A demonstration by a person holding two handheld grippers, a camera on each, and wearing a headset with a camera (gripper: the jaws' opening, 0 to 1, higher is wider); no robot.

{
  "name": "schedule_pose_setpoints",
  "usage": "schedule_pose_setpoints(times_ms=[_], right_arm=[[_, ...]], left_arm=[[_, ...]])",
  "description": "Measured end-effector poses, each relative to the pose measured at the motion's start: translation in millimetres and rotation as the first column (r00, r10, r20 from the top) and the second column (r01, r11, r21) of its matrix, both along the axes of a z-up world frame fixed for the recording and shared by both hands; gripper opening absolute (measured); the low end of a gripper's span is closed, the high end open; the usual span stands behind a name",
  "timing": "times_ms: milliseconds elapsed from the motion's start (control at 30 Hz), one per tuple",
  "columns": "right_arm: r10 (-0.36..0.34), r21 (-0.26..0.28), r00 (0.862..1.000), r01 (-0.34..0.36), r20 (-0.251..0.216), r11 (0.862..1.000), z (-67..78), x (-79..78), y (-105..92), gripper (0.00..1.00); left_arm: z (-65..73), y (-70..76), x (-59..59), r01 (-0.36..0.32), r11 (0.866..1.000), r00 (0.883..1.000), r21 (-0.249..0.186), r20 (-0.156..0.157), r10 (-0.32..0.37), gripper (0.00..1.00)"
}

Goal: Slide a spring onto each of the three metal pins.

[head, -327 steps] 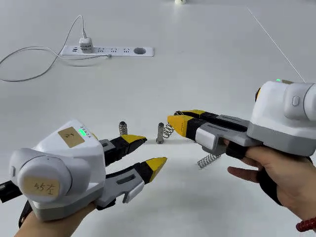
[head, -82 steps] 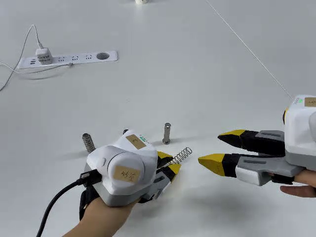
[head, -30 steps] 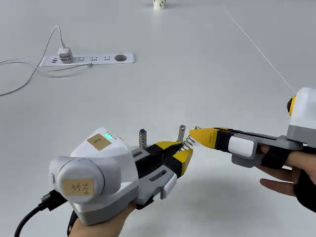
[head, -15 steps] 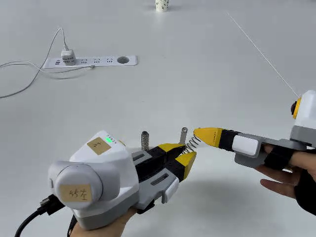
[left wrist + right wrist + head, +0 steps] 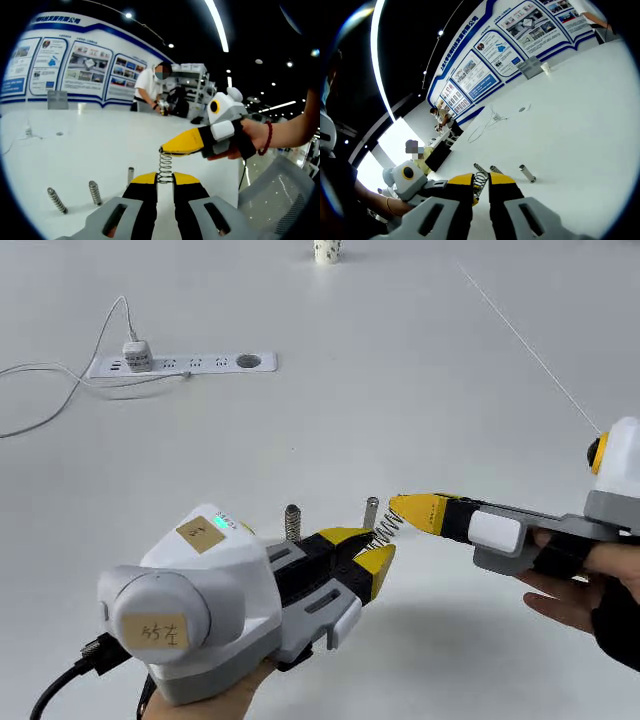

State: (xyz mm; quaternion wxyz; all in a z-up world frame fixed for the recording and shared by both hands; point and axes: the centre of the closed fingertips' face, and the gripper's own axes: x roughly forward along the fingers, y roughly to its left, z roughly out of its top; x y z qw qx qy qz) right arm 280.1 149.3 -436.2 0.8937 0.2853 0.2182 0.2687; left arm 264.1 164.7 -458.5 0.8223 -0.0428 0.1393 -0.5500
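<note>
A small steel spring [image 5: 386,527] hangs in the air between both grippers. My left gripper [image 5: 366,549] is shut on its lower end, seen close in the left gripper view as the spring [image 5: 164,165] rising from my left gripper [image 5: 164,177]. My right gripper [image 5: 404,508] comes in from the right and is shut on the spring's upper end; the spring [image 5: 480,181] sits between the jaws of my right gripper [image 5: 480,184]. A bare metal pin [image 5: 371,512] stands just behind the spring. A pin wearing a spring [image 5: 292,523] stands to its left. Two sprung pins [image 5: 95,192] [image 5: 56,200] stand beside the bare pin [image 5: 130,176].
A white power strip [image 5: 185,363] with a plugged charger and cable lies at the back left of the white table [image 5: 420,390]. A paper cup [image 5: 326,250] stands at the far edge. People stand at a bench [image 5: 150,90] in the background.
My right gripper, open and apart 2.7 s ago, has closed in and shut on the spring's free end. Over the last half second both grippers have barely moved.
</note>
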Motion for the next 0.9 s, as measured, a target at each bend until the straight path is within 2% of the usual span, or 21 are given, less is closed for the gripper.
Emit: schedule_pose_setpoints(times_ms=[133,433,533,600,800,900], right_arm=[[-0.002,-0.017,1.0,0.002,0.007,1.0,0.0,0.9,-0.6,0.12],[-0.043,-0.13,0.998,0.05,0.052,0.99,-0.4,10.1,-10.5,0.12],[-0.049,-0.157,0.997,0.058,0.059,0.986,-1.3,13.5,-12.9,0.12],[-0.047,-0.166,0.997,0.057,0.066,0.984,-0.8,15.7,-13.4,0.12],[-0.041,-0.229,0.995,0.061,0.089,0.972,-0.5,23.5,-15.2,0.12],[-0.036,-0.262,0.994,0.061,0.1,0.963,-2.1,27.5,-15.5,0.12]], left_arm=[[-1.0,-0.4,1.2,-0.002,1.0,1.0,0.008,-0.003,0.002,0.14],[-14.9,8.0,5.2,-0.017,0.994,1.0,0.105,0.002,0.017,0.29],[-19.0,13.4,7.5,-0.025,0.989,1.0,0.147,0.016,0.023,0.33],[-19.4,16.2,9.0,-0.03,0.986,0.999,0.164,0.038,0.024,0.34],[-18.1,25.1,11.8,-0.047,0.98,0.997,0.193,0.069,0.034,0.41],[-17.6,29.1,13.4,-0.052,0.979,0.997,0.198,0.072,0.038,0.45]])
